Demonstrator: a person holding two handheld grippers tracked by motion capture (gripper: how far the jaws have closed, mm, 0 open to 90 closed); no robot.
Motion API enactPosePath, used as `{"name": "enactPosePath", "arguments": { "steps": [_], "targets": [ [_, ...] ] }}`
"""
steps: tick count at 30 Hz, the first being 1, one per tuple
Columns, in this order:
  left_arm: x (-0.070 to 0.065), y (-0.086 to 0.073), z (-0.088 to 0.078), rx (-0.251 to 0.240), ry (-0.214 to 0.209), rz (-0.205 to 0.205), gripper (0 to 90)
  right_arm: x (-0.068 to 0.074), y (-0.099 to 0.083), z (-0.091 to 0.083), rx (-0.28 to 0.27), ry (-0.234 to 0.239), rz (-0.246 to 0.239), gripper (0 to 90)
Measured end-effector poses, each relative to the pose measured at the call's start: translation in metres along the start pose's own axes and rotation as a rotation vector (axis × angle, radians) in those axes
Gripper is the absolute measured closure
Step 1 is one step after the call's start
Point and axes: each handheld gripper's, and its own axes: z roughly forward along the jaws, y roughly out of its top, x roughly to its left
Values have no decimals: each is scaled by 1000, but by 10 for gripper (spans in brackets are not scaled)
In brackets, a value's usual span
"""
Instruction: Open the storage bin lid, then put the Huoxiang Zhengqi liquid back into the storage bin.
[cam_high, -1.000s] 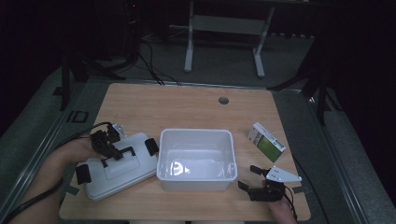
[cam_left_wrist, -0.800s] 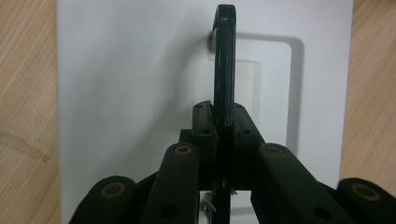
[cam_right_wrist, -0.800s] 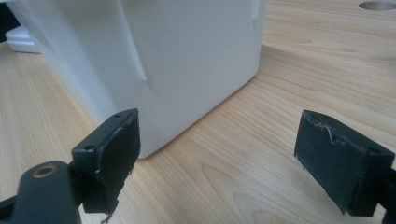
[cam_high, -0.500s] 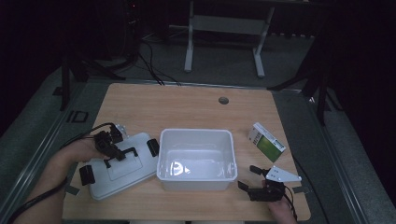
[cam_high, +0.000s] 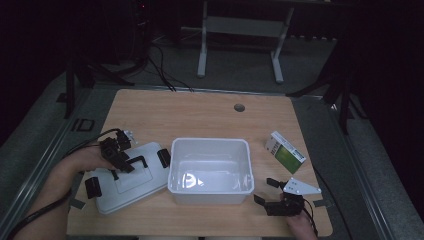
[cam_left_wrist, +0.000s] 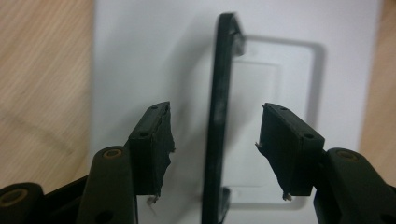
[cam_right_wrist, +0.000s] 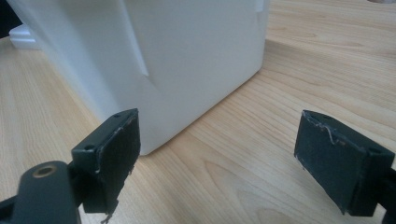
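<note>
Letting go, the left gripper (cam_left_wrist: 212, 144) has just spread its jaws off the lid's black handle (cam_left_wrist: 219, 107). The lid (cam_high: 127, 177) lies at the table's left edge beside the white bin (cam_high: 210, 170). The right gripper (cam_high: 272, 192) waits, jaws apart.

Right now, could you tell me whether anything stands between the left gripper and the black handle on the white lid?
Nothing visible: the left gripper, its jaws just opened, straddles the black handle of the white lid without touching it.
</note>
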Motion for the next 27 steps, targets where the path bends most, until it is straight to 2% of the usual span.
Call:
{"name": "enactPosePath", "arguments": {
  "steps": [4,7,10,14,17,23,27],
  "targets": [
    [-1,-2,1,22,-4,-2,332,0,0,0,4,11,-2,140],
    [-2,-2,-2,21,5,1,332,-1,3,-3,-9,12,12,140],
    [-3,-2,-5,13,4,4,332,-2,7,-8,-15,-15,5,140],
    [-4,-2,-8,12,15,9,331,-5,8,-15,-32,-35,22,140],
    [-5,-3,-9,13,11,12,331,-7,12,-24,-41,-67,23,140],
    [-5,-7,-8,6,2,4,332,-15,27,-44,-92,-114,42,142],
    [-5,-7,-9,2,-7,7,332,-23,39,-58,-114,-157,38,145]
  ]
}}
